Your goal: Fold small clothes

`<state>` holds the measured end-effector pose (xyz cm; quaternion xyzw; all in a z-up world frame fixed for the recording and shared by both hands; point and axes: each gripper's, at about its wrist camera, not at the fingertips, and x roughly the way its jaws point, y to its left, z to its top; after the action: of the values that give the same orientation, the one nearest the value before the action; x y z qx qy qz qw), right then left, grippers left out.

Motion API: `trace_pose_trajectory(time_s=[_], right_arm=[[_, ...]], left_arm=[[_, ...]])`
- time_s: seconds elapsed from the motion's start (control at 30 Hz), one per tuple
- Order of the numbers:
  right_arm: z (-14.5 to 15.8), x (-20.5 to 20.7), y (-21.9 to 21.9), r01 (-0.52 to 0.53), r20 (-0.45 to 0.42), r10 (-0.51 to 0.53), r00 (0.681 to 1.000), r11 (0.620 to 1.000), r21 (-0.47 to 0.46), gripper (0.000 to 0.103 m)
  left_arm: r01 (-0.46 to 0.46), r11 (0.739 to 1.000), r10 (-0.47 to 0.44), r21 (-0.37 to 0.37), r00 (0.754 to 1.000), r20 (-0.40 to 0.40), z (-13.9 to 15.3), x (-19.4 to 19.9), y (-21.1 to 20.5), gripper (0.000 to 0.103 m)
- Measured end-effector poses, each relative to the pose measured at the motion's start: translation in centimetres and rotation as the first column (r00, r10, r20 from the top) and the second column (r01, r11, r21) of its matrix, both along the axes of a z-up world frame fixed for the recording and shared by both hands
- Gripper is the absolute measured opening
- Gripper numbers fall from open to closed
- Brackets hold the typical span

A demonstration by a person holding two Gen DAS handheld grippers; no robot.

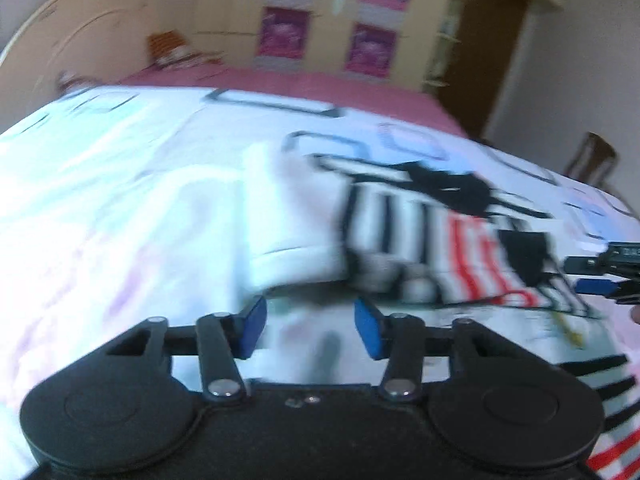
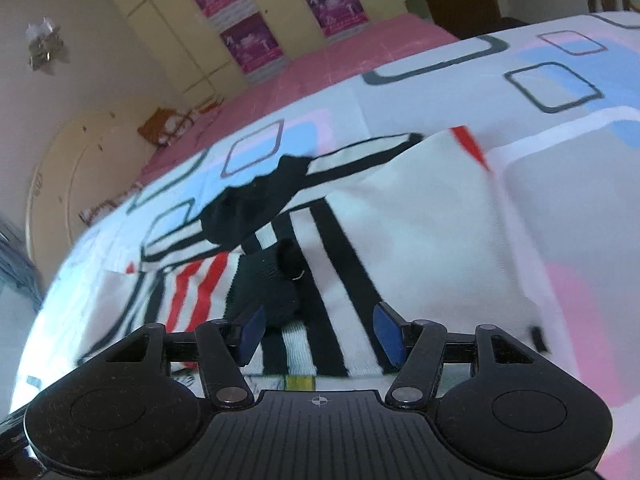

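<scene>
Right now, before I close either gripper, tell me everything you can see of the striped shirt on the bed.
The striped shirt is a small white knit-looking top with black vertical stripes, a patch of red stripes and a black collar. It lies spread on the patterned bedsheet, one plain white sleeve folded across its body. Both the left gripper and the right gripper are open just above its near edge, gripping nothing; actual contact cannot be judged.

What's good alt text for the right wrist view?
The right tool, open and holding nothing, hovers over a small white garment with black and red stripes lying on a patterned bedsheet. Behind it are a pink bedcover and cream wardrobe doors with magenta posters.
</scene>
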<state>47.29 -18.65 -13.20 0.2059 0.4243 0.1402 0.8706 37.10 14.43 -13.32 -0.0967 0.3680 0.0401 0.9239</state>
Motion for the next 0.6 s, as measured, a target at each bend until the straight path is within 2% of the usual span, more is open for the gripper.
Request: trace_pose_trajectory(time_s=[0.07,0.13,0.2,0.27,0.33,0.37,0.4,0.47,0.5,0.6], right_arm=[[-0.6,1.1,1.0,-0.009,-0.006,0.009,1.000,1.000,-0.017,0.060],[-0.9,1.9,2.0,-0.024,0.006,0.024,1.000,0.998,-0.057,0.060],[-1.1,2.6,3.0,-0.039,0.014,0.041,0.999,0.994,-0.103,0.060],[-1.1,3.0,4.0,-0.071,0.024,0.076,0.997,0.986,-0.153,0.059],[-1.1,3.3,5.1,-0.114,0.030,0.123,0.992,0.971,-0.209,0.033],[-1.1,3.3,5.6,-0.141,0.032,0.152,0.988,0.964,-0.225,0.016],[-0.9,3.4,5.9,-0.164,0.037,0.177,0.983,0.957,-0.240,0.008],[0.0,3.1,6.4,-0.180,0.070,0.206,0.976,0.944,-0.277,0.006],[1.1,2.7,6.3,-0.166,0.112,0.205,0.972,0.943,-0.287,0.006],[5.9,0.6,4.2,-0.033,0.301,0.112,0.947,0.966,-0.255,0.005]], left_arm=[[-0.029,0.999,0.029,0.021,1.000,-0.008,-0.8,0.9,1.1,0.045],[-0.037,0.999,0.037,0.008,0.999,-0.014,-1.6,2.1,1.9,0.034],[-0.020,1.000,0.019,-0.023,1.000,-0.023,-2.2,3.1,2.4,0.029],[0.011,1.000,-0.010,0.009,1.000,-0.024,-2.4,3.4,2.3,0.026],[0.034,0.999,-0.033,0.022,0.999,-0.023,-2.6,3.4,2.2,0.020],[0.043,0.998,-0.042,0.035,0.999,-0.026,-2.7,3.5,2.1,0.020],[0.050,0.998,-0.049,0.044,0.998,-0.026,-2.6,3.4,2.1,0.019],[0.056,0.998,-0.055,0.038,0.998,-0.027,-2.7,3.0,2.5,0.019],[0.057,0.998,-0.057,0.029,0.998,-0.027,-2.7,3.0,2.7,0.019],[0.072,0.997,-0.072,0.022,0.997,-0.028,-2.8,3.0,3.0,0.019]])
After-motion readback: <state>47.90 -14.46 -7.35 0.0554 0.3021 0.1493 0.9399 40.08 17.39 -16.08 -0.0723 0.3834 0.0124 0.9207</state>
